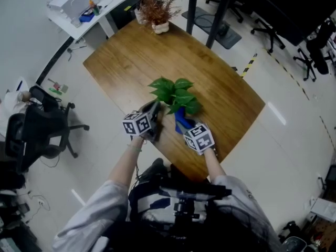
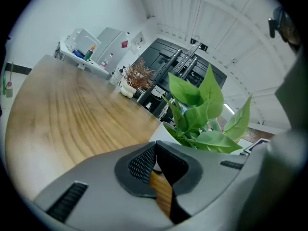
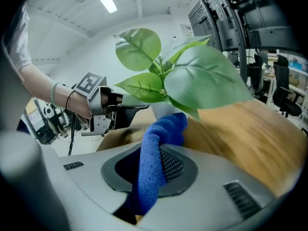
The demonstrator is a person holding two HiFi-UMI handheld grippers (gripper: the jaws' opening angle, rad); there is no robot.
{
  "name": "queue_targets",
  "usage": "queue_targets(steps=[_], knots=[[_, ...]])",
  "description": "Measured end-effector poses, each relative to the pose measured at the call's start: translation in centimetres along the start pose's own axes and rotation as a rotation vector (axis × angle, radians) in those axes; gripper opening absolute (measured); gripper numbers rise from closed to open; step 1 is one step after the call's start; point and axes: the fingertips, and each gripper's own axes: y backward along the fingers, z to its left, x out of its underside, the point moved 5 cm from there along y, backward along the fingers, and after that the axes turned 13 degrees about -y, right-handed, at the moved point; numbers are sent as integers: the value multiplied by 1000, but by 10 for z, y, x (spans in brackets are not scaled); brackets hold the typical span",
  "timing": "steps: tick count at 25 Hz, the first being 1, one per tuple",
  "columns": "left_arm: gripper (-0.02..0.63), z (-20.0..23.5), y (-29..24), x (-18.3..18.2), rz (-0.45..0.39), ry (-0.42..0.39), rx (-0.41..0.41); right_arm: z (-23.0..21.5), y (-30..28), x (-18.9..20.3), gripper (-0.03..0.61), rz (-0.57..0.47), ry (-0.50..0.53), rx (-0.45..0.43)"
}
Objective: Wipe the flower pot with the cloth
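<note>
- Wood-grain table (image 1: 131, 62) on a pale office floor carries everything; the flower pot (image 3: 162, 110) stands near its near edge, just in front of the person.
- White and upright, the flower pot is mostly hidden in the head view under its broad green leaves (image 1: 176, 93).
- A blue cloth (image 3: 163, 129) is bunched against the pot's wall, just under the lowest leaf.
- Closed on that cloth is the right gripper (image 3: 153, 150). The fabric runs up between the two pads and bulges out past the tips.
- On the pot's other side sits the left gripper (image 2: 154, 146), its fingers drawn together so that the tips meet. A narrow slit lower down shows only wood.
- Those tips lie right at the pot's white wall. Whether they nip its rim cannot be made out.
- The two grippers face each other across the pot, close together, each held by a bare forearm with a rolled-up white sleeve.
- At the table's far end, well apart from the pot, stands a dried brown plant (image 1: 156, 9) in a pale holder.
- Beyond that corner is a white desk (image 1: 86, 14) with small clutter on it.
- A black office chair (image 1: 39, 127) stands on the floor to the left.
</note>
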Motion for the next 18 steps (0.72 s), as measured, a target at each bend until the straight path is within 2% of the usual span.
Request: queue_targets(steps=[4, 8, 11, 15, 18], knots=[[9, -9, 26, -4, -66, -2, 25, 4, 17, 6, 66, -50, -98, 34], [9, -22, 56, -6, -103, -42, 68, 17, 36, 16, 66, -122, -206, 51], [9, -33, 73, -16, -141, -63, 92, 29, 53, 18, 66, -182, -253, 74], [9, -46, 91, -39, -226, -52, 125, 48, 76, 15, 66, -277, -319, 95], [9, -56, 102, -50, -241, -82, 168, 64, 87, 16, 64, -332, -353, 128]])
